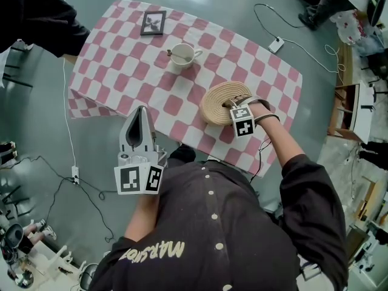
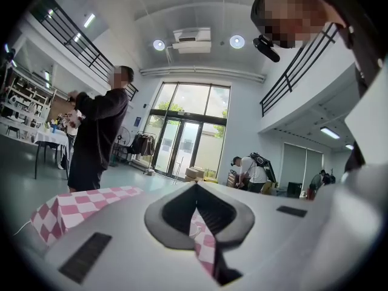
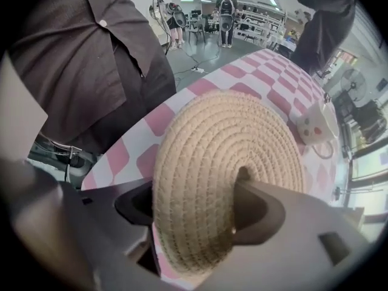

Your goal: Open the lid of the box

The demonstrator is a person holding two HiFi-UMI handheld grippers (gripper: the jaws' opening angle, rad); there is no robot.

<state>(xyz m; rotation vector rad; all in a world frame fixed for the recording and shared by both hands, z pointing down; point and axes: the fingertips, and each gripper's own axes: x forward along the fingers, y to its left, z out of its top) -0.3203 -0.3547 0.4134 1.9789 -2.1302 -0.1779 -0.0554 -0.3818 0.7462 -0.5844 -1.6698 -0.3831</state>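
A round woven straw lid (image 1: 219,100) lies near the front right of the table with the pink checked cloth (image 1: 121,71). The box under it is hidden by the lid. My right gripper (image 1: 233,103) reaches in from the near side. In the right gripper view its jaws straddle the lid (image 3: 224,162): one jaw is behind the rim, the other presses on top near the centre. My right gripper (image 3: 194,205) is shut on it. My left gripper (image 1: 141,111) is held at the table's near left edge, jaws together and holding nothing, seen also in the left gripper view (image 2: 195,202).
A white cup (image 1: 180,54) stands mid-table beyond the lid and also shows in the right gripper view (image 3: 315,125). A small dark picture frame (image 1: 153,22) lies at the far edge. A cable with a white adapter (image 1: 276,44) trails on the floor. A person in dark clothes (image 1: 36,17) stands at far left.
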